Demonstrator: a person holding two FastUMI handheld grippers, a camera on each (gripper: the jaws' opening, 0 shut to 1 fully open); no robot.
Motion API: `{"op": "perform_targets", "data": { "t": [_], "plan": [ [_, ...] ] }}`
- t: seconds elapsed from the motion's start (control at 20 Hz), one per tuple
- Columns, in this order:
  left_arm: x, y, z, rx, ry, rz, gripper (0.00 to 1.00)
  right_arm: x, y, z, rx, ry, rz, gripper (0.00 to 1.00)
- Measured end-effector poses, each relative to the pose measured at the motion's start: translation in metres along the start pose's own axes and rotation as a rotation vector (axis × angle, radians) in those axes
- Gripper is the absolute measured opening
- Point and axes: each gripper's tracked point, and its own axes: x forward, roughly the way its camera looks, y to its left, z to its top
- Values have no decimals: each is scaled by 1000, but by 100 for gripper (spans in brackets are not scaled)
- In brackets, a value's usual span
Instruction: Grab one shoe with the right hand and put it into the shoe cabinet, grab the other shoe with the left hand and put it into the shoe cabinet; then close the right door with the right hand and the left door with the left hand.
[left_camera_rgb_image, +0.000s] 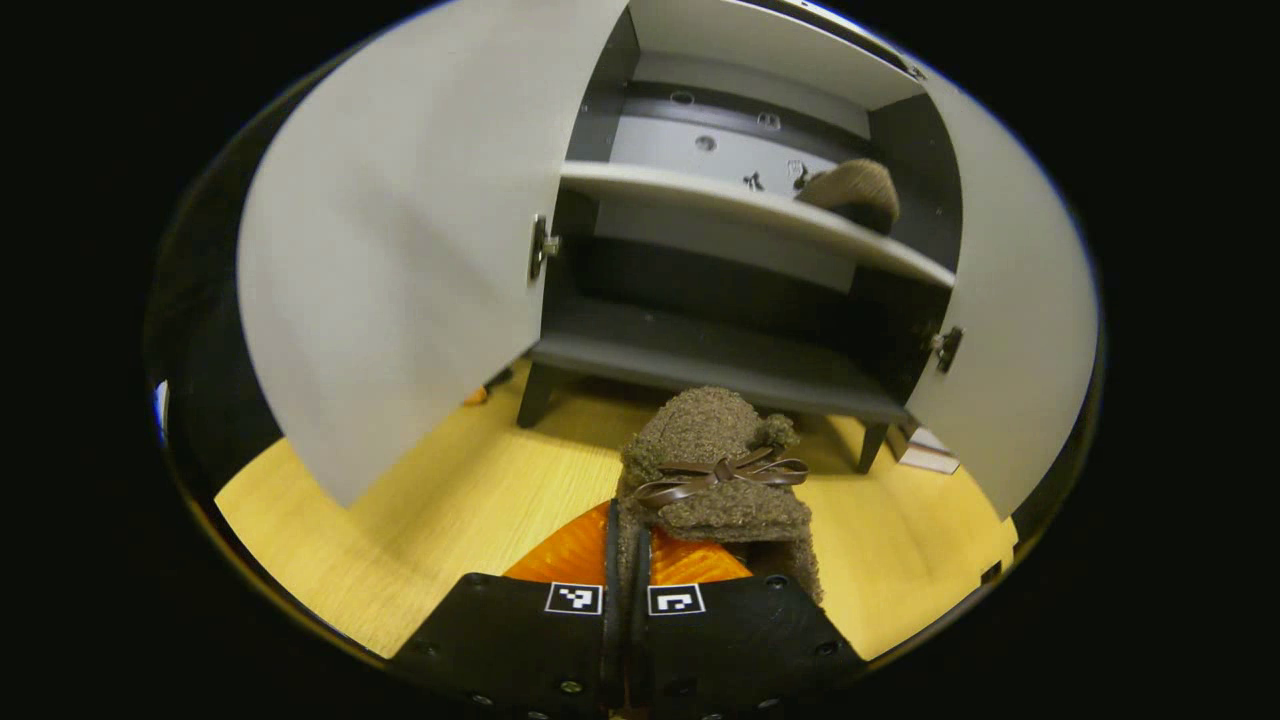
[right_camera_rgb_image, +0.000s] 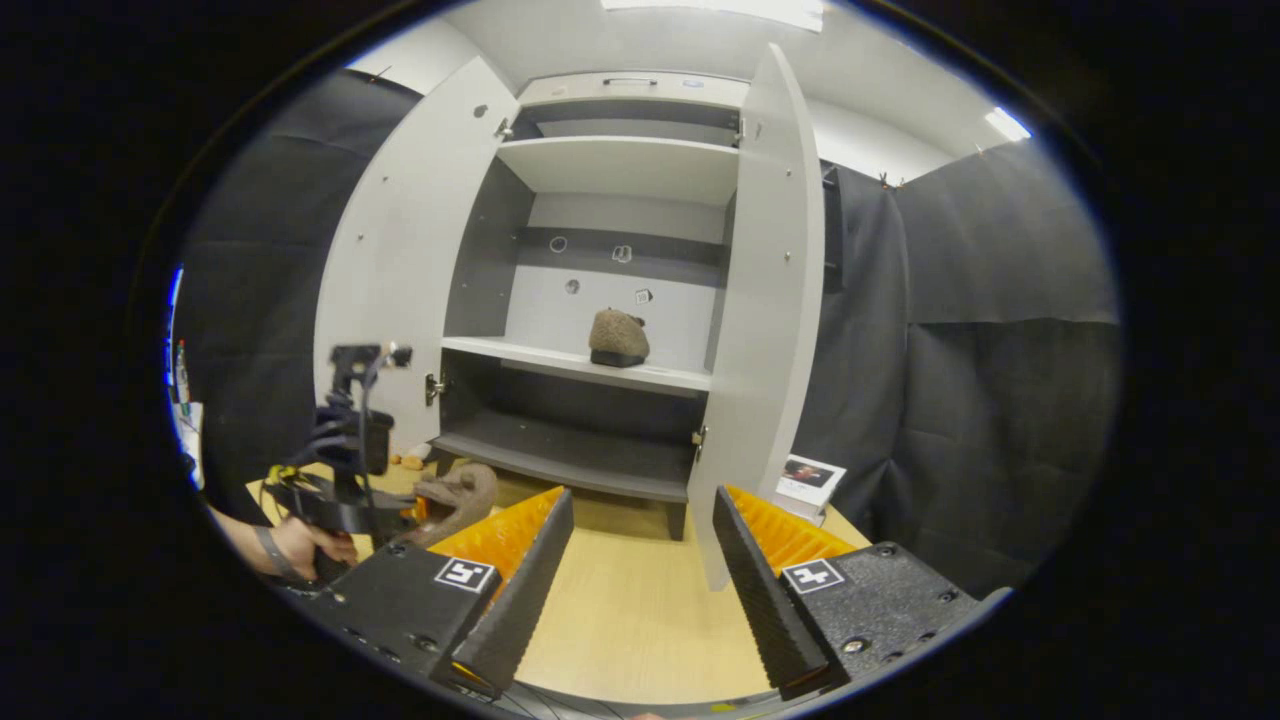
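Left gripper (left_camera_rgb_image: 628, 560) jaws pinch only the second shoe (left_camera_rgb_image: 715, 470) by its heel edge, so it may slip short of the shoe cabinet (left_camera_rgb_image: 740, 340); right gripper (right_camera_rgb_image: 640, 560) jaws are spread, empty.

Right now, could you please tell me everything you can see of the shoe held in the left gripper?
The shoe is a brown, fuzzy, fleece-like slipper with a thin, glossy brown bow across its top. The left gripper is shut on its near edge, holding it above the wooden floor with its toe toward the open shoe cabinet. It is still outside the cabinet, in front of the lowest shelf.
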Motion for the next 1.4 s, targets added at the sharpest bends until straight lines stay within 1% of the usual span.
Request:
{"op": "perform_targets", "data": {
  "t": [0.15,0.25,0.4,0.45,0.5,0.55,0.6,0.65,0.8,0.9,1.0,1.1,1.2,1.35,1.4],
  "plan": [
    [-22,-29,85,-23,-127,-49,2,-1,8,5,10,-14,19,92],
    [-19,-50,145,-11,-190,-70,2,-3,13,9,2,-28,28,90],
    [10,-80,231,-23,-261,-109,2,-7,18,13,-13,-50,39,90],
    [24,-88,259,-11,-278,-107,2,-9,20,15,-13,-54,42,90],
    [33,-93,286,6,-275,-95,2,-10,21,16,-9,-57,43,90],
    [50,-97,302,29,-259,-91,2,-11,22,18,-6,-62,44,90],
    [66,-100,317,31,-243,-79,2,-11,22,17,-7,-63,44,90],
    [82,-104,327,21,-216,-69,2,-12,20,17,-11,-63,36,92],
    [131,-115,338,7,-129,-66,2,-15,13,20,-2,-69,10,92],
    [163,-116,330,30,-56,-43,2,-16,7,21,5,-72,-8,92],
    [190,-115,315,8,25,-23,2,-16,-1,18,5,-63,-25,92],
    [211,-113,304,-21,76,-14,2,-17,-8,14,8,-51,-45,92],
    [229,-103,297,-10,100,22,2,-15,-16,10,15,-40,-65,92],
    [239,-102,279,-24,171,36,2,-11,-21,6,16,-25,-76,92],
    [241,-102,276,-12,181,38,2,-10,-22,5,15,-24,-77,92]
  ]
}}
